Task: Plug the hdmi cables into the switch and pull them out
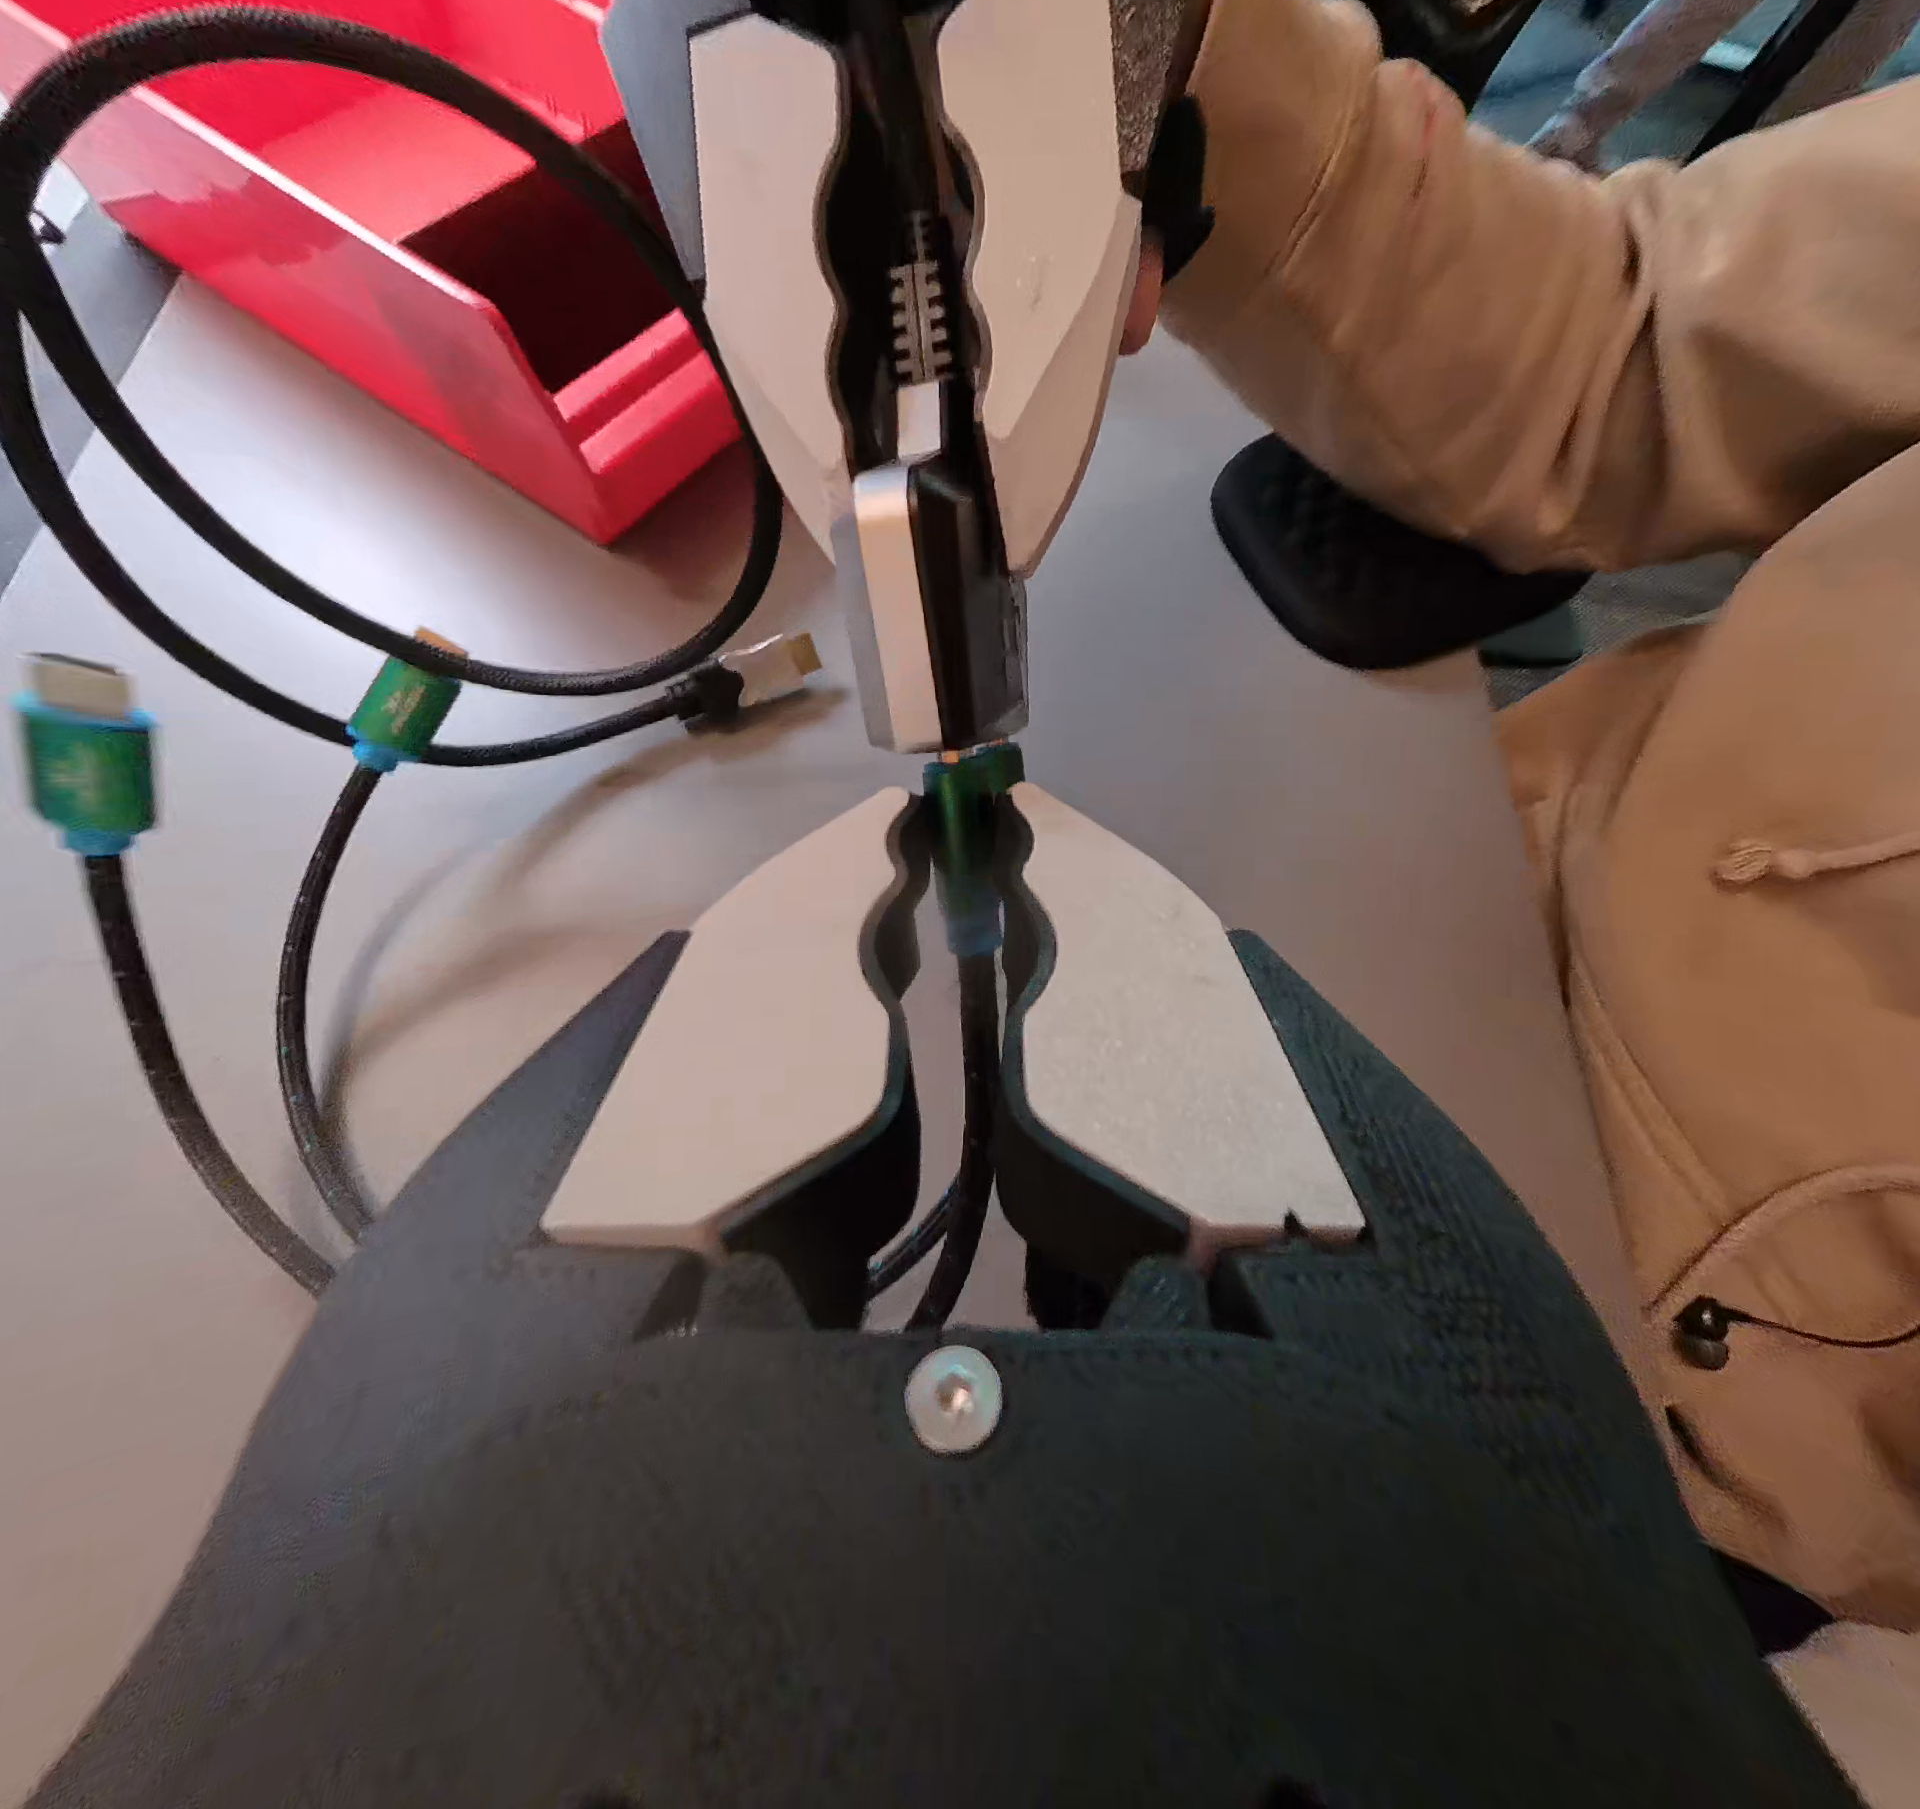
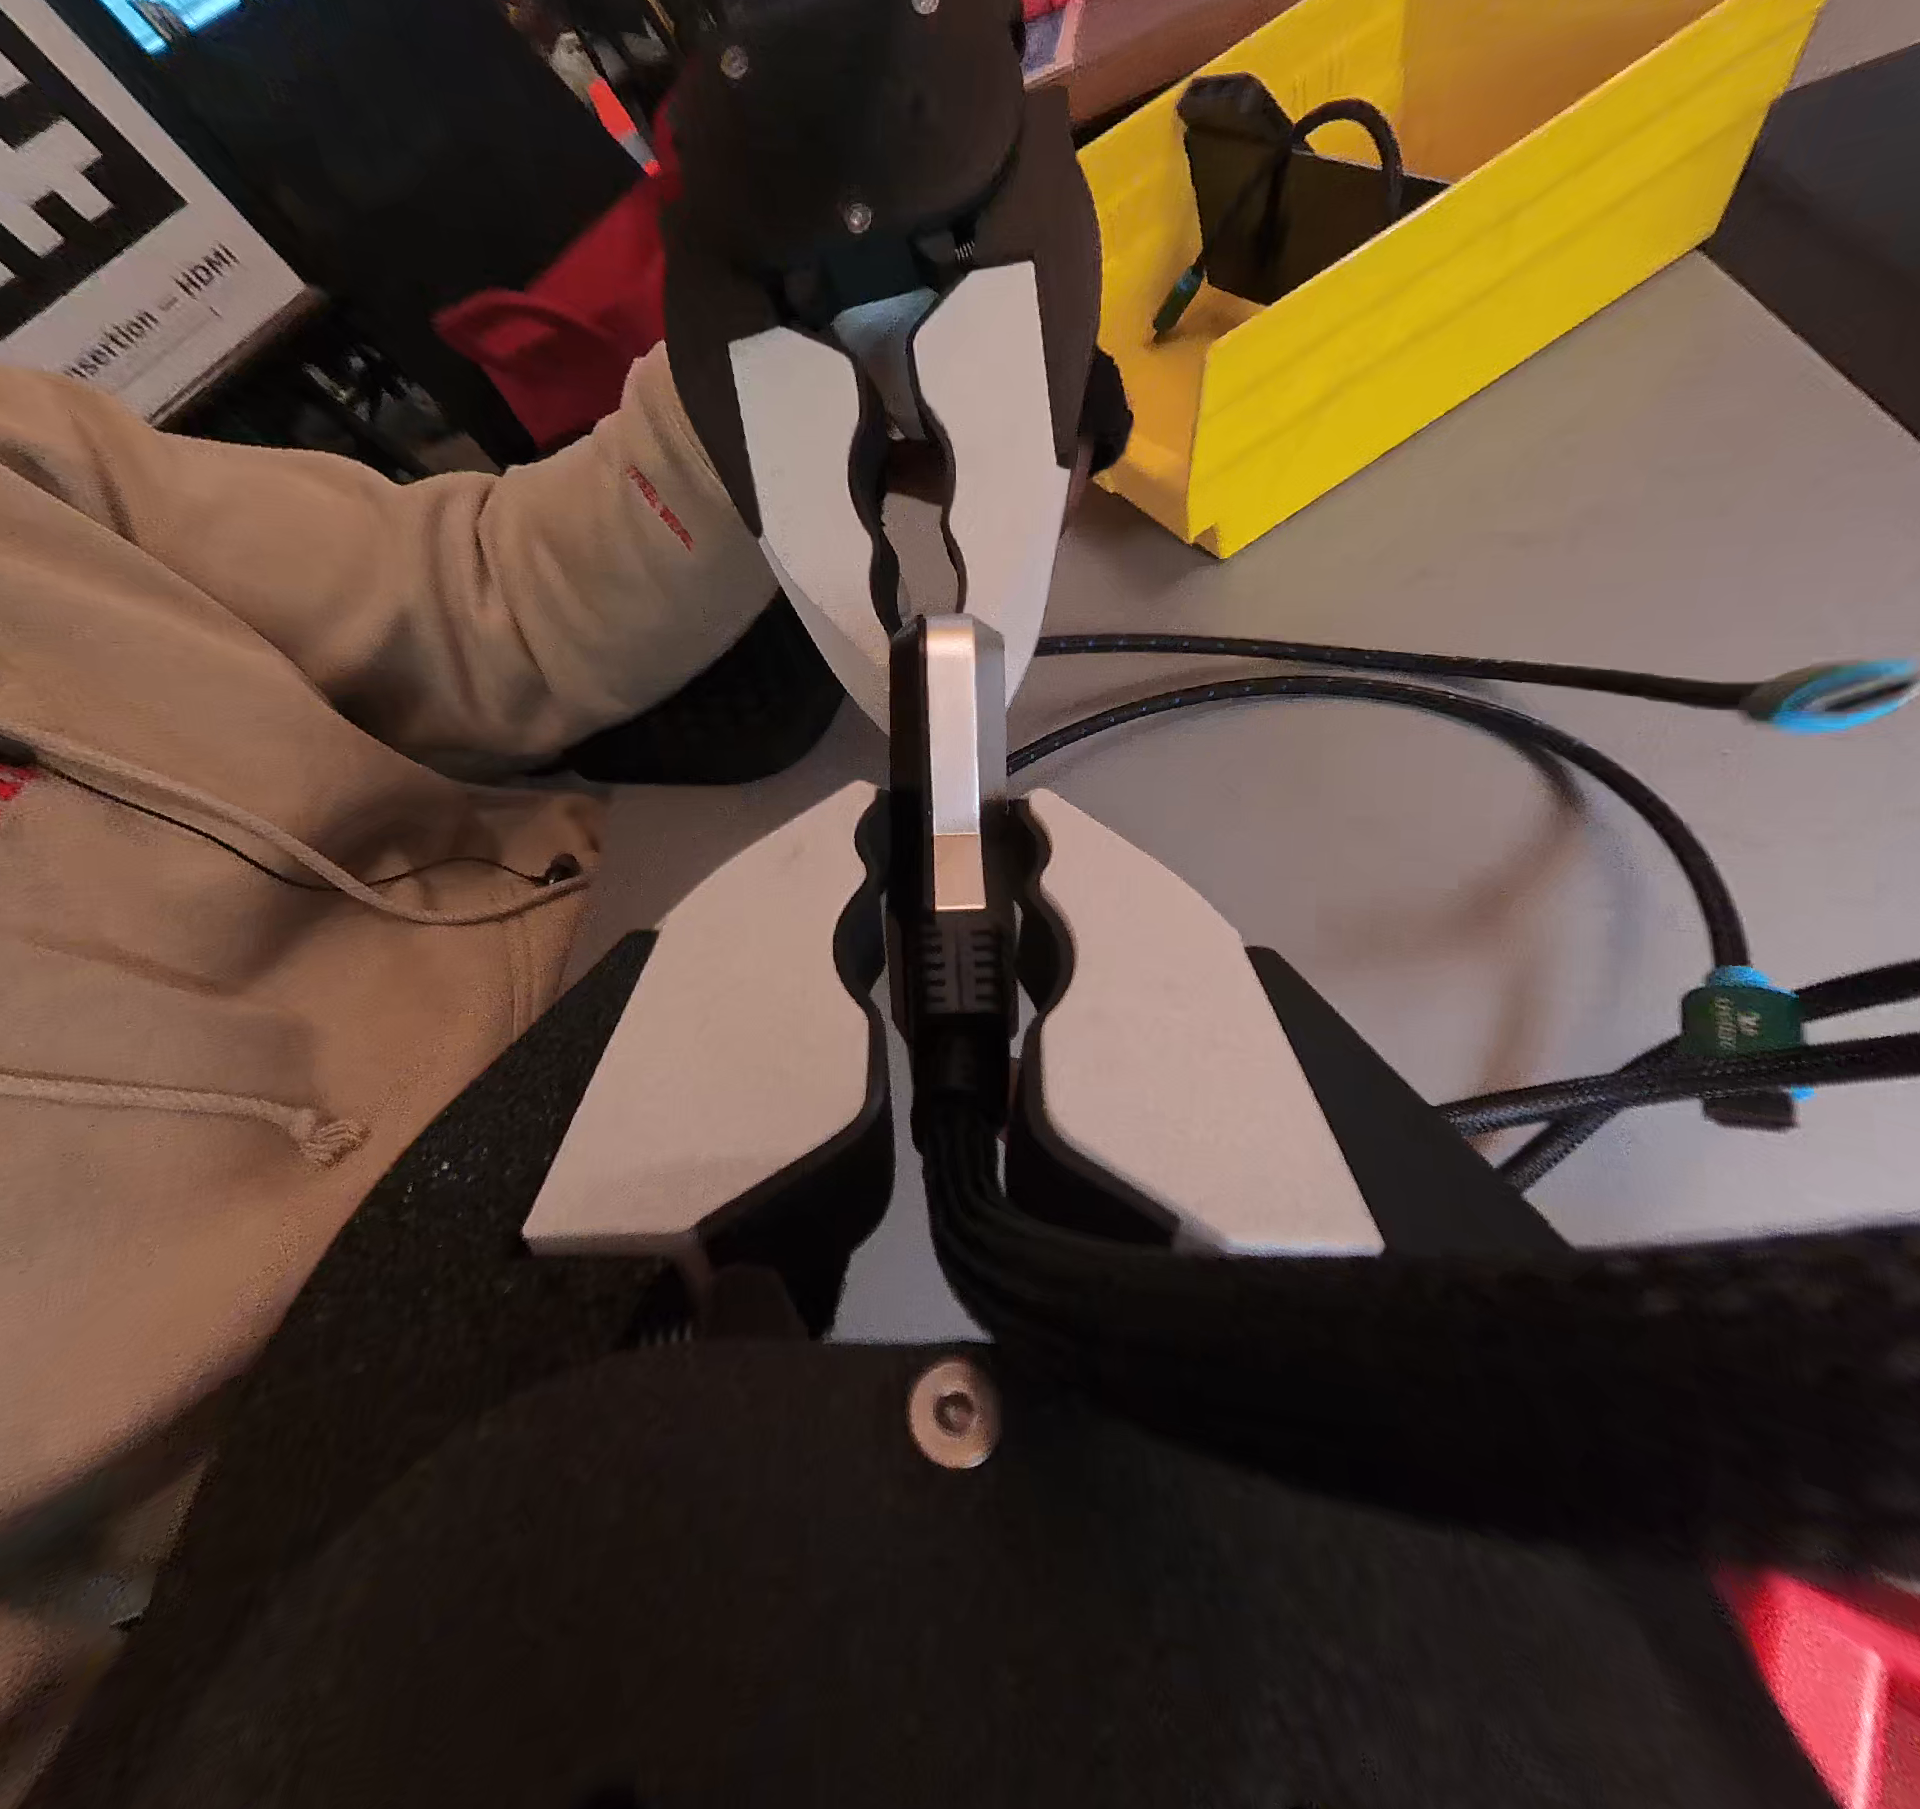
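Note:
The HDMI switch is a small silver and black box held above the grey table. My right gripper is shut on it from the far side. My left gripper is shut on a green HDMI plug whose front meets the switch's near end; only a thin strip of metal shows between them. In the right wrist view my right gripper clamps the switch and its ribbed black lead. The left gripper sits behind the switch, its plug hidden.
Loose braided cables lie on the table with green plugs and a silver plug. A red bin stands at the far left. A yellow bin holds a black pouch. A person's beige sleeves are close by. The grippers are tip to tip, or close to it.

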A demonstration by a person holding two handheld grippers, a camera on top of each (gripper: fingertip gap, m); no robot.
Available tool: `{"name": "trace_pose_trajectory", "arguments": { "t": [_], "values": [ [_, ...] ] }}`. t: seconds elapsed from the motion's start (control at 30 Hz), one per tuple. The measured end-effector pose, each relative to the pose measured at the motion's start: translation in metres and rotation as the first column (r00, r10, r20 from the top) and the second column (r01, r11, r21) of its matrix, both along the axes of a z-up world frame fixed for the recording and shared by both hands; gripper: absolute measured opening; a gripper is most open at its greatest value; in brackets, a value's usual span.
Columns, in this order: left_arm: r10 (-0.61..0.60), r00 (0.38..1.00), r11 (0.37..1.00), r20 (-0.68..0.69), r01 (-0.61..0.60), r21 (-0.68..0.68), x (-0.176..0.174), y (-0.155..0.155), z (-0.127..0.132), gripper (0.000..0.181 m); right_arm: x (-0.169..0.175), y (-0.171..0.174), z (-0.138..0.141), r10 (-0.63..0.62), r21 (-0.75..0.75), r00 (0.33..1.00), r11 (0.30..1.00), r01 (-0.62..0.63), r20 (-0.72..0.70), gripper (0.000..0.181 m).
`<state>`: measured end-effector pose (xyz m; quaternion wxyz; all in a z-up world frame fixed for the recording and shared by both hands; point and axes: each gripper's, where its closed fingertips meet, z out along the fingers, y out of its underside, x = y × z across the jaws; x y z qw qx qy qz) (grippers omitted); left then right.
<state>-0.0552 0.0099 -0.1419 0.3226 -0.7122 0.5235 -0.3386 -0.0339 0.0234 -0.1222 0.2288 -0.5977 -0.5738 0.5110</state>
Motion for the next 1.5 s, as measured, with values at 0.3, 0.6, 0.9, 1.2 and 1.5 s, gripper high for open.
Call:
{"name": "trace_pose_trajectory", "arguments": {
  "t": [0.3, 0.6, 0.9, 1.2, 1.5],
  "values": [
    [-0.008, 0.999, 0.999, 0.041, 0.009, -0.042, 0.001, 0.001, -0.004, 0.011, -0.001, 0.001, -0.006, 0.004, -0.03, 1.0, 1.0, -0.003, 0.011, 0.021],
    [-0.062, 0.996, 0.997, 0.058, 0.064, -0.032, -0.004, -0.011, -0.003, 0.027, -0.006, -0.006, 0.002, 0.017, 0.062, 1.0, 0.998, -0.017, -0.002, 0.021],
    [-0.076, 0.984, 0.995, 0.164, 0.064, 0.074, 0.013, -0.007, 0.016, 0.022, -0.014, -0.015, 0.011, 0.011, 0.161, 1.0, 0.987, -0.011, -0.001, 0.022],
    [-0.052, 0.951, 0.995, 0.304, 0.022, 0.101, 0.005, -0.001, 0.041, 0.022, -0.011, -0.004, 0.022, -0.071, 0.188, 0.997, 0.979, 0.076, -0.034, 0.037],
    [0.003, 0.943, 0.976, 0.333, -0.075, 0.205, -0.003, 0.0, 0.071, 0.036, -0.004, -0.013, 0.036, -0.045, 0.208, 0.999, 0.977, 0.046, -0.01, 0.023]
  ]
}}
